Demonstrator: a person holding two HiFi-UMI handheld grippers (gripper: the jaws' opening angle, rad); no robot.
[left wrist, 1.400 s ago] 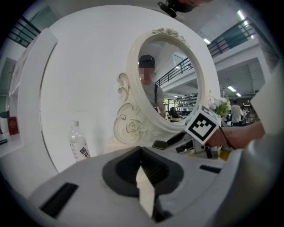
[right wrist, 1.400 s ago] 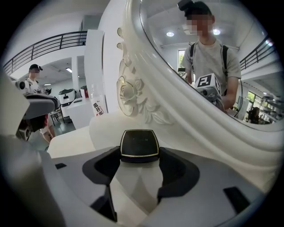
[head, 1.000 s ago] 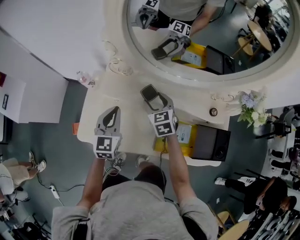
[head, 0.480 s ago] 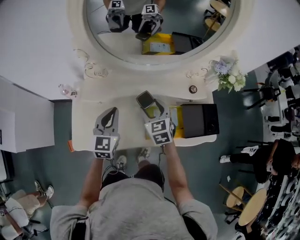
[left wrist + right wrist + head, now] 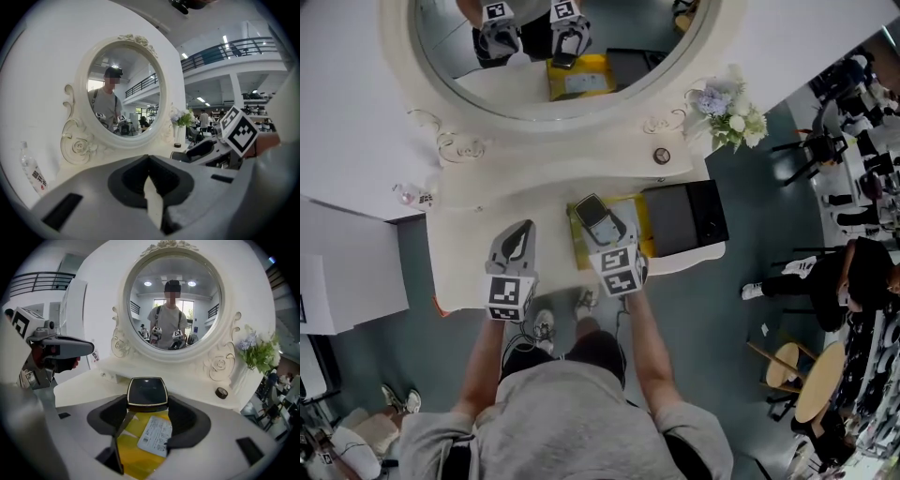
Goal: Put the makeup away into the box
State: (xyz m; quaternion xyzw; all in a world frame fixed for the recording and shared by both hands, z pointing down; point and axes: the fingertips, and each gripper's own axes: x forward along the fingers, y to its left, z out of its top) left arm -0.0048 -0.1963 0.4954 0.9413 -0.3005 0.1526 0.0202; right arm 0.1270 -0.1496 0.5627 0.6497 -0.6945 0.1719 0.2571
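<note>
A black compact (image 5: 591,212) with a thin gold edge is clamped in my right gripper (image 5: 596,221). It hangs over the open yellow box (image 5: 631,212) near the dressing table's front edge. In the right gripper view the compact (image 5: 147,391) sits between the dark pads, with the yellow box (image 5: 133,448) and its white label straight below. My left gripper (image 5: 519,242) is shut and empty above the cream tabletop (image 5: 473,246), left of the box. In the left gripper view its jaws (image 5: 151,187) meet with nothing between them.
The box's black lid (image 5: 686,217) lies open to the right. A small round black jar (image 5: 662,156) and a vase of flowers (image 5: 724,111) stand at the back right. A plastic bottle (image 5: 411,195) stands at the back left. The big round mirror (image 5: 553,47) backs the table.
My right gripper has carried the compact from over the bare tabletop to above the yellow box. The head view has swung, and the left gripper stays shut and still.
</note>
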